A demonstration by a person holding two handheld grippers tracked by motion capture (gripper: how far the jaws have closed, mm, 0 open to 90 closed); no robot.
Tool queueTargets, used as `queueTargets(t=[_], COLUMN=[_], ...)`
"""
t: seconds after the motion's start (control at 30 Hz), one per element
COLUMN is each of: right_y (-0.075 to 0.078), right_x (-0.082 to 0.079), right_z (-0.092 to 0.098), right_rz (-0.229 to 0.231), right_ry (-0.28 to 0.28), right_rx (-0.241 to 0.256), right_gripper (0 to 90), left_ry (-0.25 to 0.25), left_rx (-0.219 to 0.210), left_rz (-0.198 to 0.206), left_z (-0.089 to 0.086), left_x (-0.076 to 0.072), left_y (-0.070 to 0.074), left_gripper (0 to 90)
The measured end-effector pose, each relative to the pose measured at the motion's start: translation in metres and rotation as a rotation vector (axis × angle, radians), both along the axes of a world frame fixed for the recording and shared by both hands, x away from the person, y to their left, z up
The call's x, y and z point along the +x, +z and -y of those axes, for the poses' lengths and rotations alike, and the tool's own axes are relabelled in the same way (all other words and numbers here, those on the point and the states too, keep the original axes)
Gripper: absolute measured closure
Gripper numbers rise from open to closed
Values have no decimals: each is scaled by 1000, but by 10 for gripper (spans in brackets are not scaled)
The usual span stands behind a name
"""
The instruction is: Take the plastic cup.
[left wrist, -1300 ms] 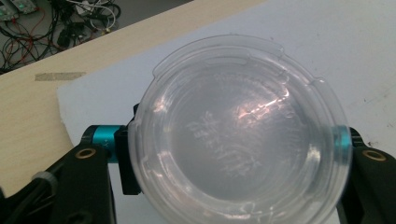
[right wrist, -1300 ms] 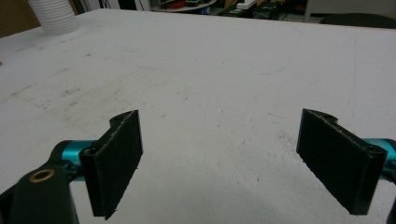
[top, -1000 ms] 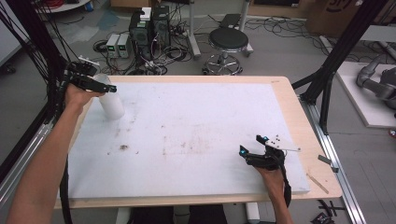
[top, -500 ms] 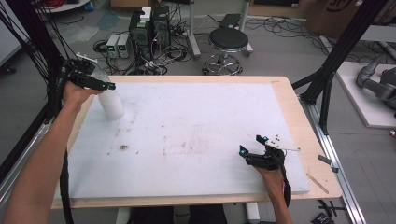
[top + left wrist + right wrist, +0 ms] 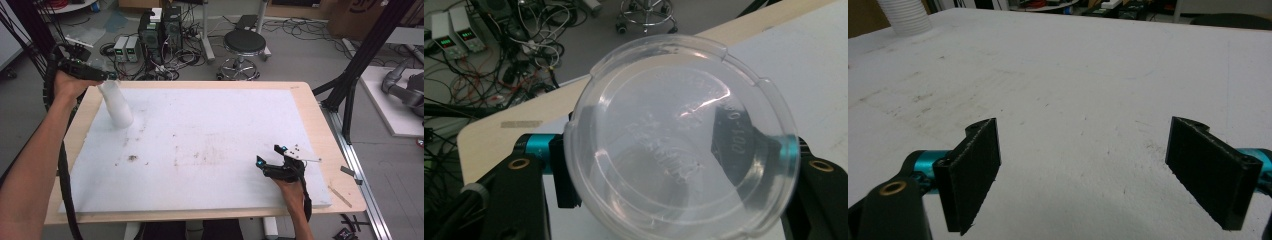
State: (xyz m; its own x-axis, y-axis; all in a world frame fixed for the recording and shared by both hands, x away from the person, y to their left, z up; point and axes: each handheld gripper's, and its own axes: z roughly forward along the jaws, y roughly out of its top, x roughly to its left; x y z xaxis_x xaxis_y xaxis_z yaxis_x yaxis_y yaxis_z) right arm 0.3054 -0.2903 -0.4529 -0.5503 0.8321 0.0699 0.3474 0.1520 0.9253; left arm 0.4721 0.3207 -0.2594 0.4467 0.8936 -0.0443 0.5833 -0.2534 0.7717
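Left hand-held gripper (image 5: pixel 102 76) raised and clamped, right hand-held gripper (image 5: pixel 272 156) low, jaws spread

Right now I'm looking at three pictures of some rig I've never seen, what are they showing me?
A person sits at a table covered by a white board, holding a hand-operated two-jaw gripper in each hand. One picture looks down from above; the other two come from small cameras riding on each gripper, looking along its black jaws. The left gripper, at the far left corner, is clamped on a clear plastic cup above a white cup stack standing on the board. The right gripper rests near the front right, jaws wide apart with nothing between them.
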Motion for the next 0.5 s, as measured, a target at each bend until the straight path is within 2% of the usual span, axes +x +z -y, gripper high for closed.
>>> queueTargets(t=[0.03,0.07,0.1,0.13,0.17,0.2,0.23,0.4,0.5], right_y=[0,0,0,0,0,0,0,0,0], right_x=[0,0,0,0,0,0,0,1,1], right_z=[0,0,0,0,0,0,0,0,0], right_rz=[1,-1,-1,-1,0,0,2,2,1], right_ry=[0,1,0,0,0,0,1,1,3], right_rx=[-1,-2,-1,-1,-1,-1,-2,-5,-5], right_gripper=[142,142,142,142,142,142,142,142,142], left_ry=[-1,-1,0,0,1,1,1,-10,-40], left_rx=[-3,-3,-3,-3,9,9,10,10,-29], left_rz=[13,13,32,32,49,49,60,76,100], left_z=[0,0,0,0,0,0,0,0,1], left_x=[-1,-1,-3,-3,-5,-5,-7,-13,-23], left_y=[6,6,18,18,28,28,35,42,43], left_gripper=[351,353,354,354,354,355,356,356,356])
